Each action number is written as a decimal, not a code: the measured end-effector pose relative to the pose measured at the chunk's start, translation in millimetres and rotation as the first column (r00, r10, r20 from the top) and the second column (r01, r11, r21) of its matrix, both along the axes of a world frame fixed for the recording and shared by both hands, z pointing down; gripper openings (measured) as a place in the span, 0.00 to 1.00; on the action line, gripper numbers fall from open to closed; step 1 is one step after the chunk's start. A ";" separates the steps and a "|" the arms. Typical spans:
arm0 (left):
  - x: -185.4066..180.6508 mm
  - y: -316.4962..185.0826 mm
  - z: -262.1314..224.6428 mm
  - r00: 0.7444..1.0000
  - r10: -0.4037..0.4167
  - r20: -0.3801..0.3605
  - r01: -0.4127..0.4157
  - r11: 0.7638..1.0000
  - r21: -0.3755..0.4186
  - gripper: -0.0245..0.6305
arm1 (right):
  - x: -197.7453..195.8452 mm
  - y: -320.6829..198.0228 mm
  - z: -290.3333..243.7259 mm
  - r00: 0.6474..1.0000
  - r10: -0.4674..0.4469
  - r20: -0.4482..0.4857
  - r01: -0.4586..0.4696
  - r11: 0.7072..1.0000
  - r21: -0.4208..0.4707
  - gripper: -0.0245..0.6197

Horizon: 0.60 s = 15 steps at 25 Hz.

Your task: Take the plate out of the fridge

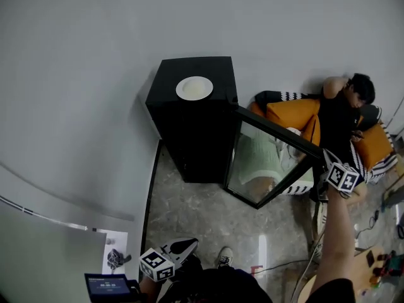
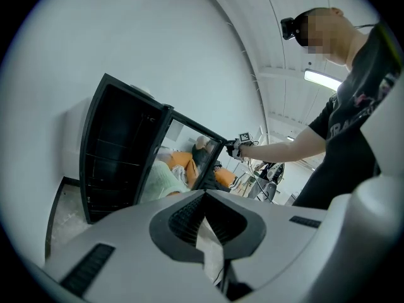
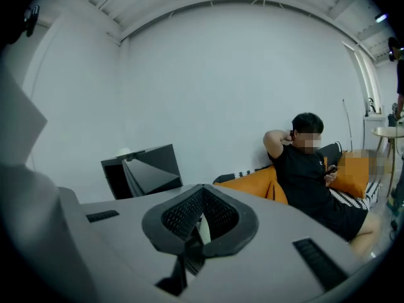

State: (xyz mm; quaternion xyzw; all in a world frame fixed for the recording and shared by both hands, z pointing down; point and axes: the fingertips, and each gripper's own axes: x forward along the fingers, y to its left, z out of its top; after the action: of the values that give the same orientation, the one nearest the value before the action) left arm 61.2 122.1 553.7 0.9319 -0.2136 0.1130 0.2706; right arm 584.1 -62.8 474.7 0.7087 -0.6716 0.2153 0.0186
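Note:
A white plate lies on top of the black fridge, not inside it; in the right gripper view it is a pale spot. The fridge's glass door stands swung wide open toward the right. My right gripper is at the door's free outer corner with its jaws shut. A dark strip shows just under them, and I cannot tell whether they touch the door. My left gripper is held low near my body, shut and empty, pointing at the open fridge.
A person sits on an orange sofa right behind the open door. Cables and small items lie on the floor at the right. A tablet and a sheet of paper are at the bottom left. The fridge backs onto a grey wall.

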 end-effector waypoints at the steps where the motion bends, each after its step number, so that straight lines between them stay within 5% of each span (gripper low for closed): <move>1: 4.0 1.2 0.6 1.000 0.008 0.000 -0.008 1.000 -0.002 0.05 | -5.1 6.5 0.8 1.000 -0.022 -0.004 0.022 1.000 0.000 0.04; 6: 19.0 0.0 -0.7 0.997 0.080 0.007 -0.080 0.997 -0.005 0.05 | -8.9 11.5 -5.4 0.999 -0.037 0.006 0.037 0.998 0.052 0.05; 8: 21.8 -1.6 -5.5 0.996 0.092 0.009 -0.092 0.996 0.008 0.05 | -1.9 1.0 -28.1 0.994 -0.019 0.106 0.004 0.990 0.143 0.05; 10: 21.6 -3.5 -10.8 0.996 0.090 0.011 -0.090 0.996 0.025 0.05 | -6.3 -9.0 -47.6 0.964 -0.117 0.237 0.065 0.974 0.219 0.07; 11: 20.1 -4.0 -12.2 0.996 0.085 0.013 -0.085 0.996 0.029 0.05 | -9.7 -11.6 -51.9 0.953 -0.164 0.253 0.107 0.969 0.222 0.14; 15: 7.0 -1.8 -5.9 0.998 0.055 0.029 -0.055 0.998 0.008 0.05 | -21.1 -12.2 -36.4 0.959 -0.253 0.126 0.242 0.966 0.095 0.14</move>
State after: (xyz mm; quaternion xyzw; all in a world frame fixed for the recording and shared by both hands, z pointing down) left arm 68.2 120.4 547.8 0.9369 -0.1921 0.1330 0.2601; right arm 562.9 -75.0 438.3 0.6028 -0.7626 0.2329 -0.0290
